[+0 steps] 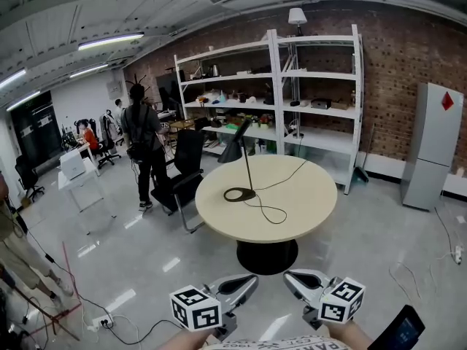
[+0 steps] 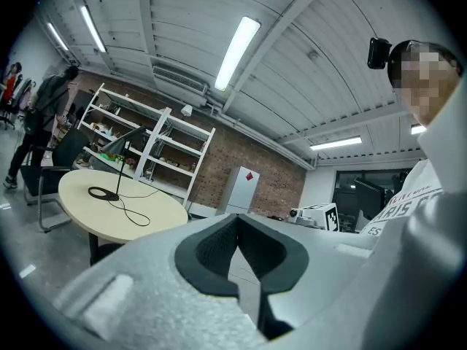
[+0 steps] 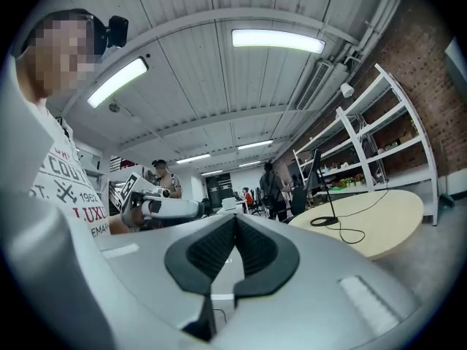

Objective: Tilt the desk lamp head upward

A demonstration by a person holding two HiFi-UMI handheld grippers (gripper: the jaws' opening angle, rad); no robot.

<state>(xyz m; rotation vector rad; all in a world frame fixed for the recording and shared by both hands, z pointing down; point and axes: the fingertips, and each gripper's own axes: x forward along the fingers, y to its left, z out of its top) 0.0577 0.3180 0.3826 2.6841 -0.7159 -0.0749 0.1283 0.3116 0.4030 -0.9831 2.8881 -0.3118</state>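
1. Person point(image 1: 142, 141) – standing on the floor at far left, back to the head camera, well apart from the table.
2. Black office chair point(image 1: 186, 159) – on the floor just beside the table's left edge.
3. Left gripper point(image 1: 250, 280) – held low at the bottom of the head view, well short of the table's near edge. In the left gripper view point(image 2: 238, 223) its jaws are pressed together, pad against pad, with nothing between them.
4. Desk lamp point(image 1: 246, 162) – stands on the tabletop left of centre.
   - Its ring base point(image 1: 239, 194) lies flat near the left edge, and a thin upright stem rises from it.
   - The lamp head point(image 1: 235, 143) slopes down toward the left, over the table's far-left edge.
   - The cord point(image 1: 271, 211) loops over the middle of the tabletop and runs off toward the far right edge.
   - The lamp also shows in the left gripper view point(image 2: 117, 172) and in the right gripper view point(image 3: 319, 192); neither gripper touches it.
5. Round table point(image 1: 306, 195) – pale top on a black pedestal, carrying only the lamp and its cord.
6. Right gripper point(image 1: 290, 278) – low, just beside the left one. Its own view point(image 3: 235, 222) shows the jaws fully closed and empty.
7. White shelving point(image 1: 277, 86) – against the brick wall behind the table.
8. Grey cabinet point(image 1: 432, 148) – at far right, with a red diamond mark.
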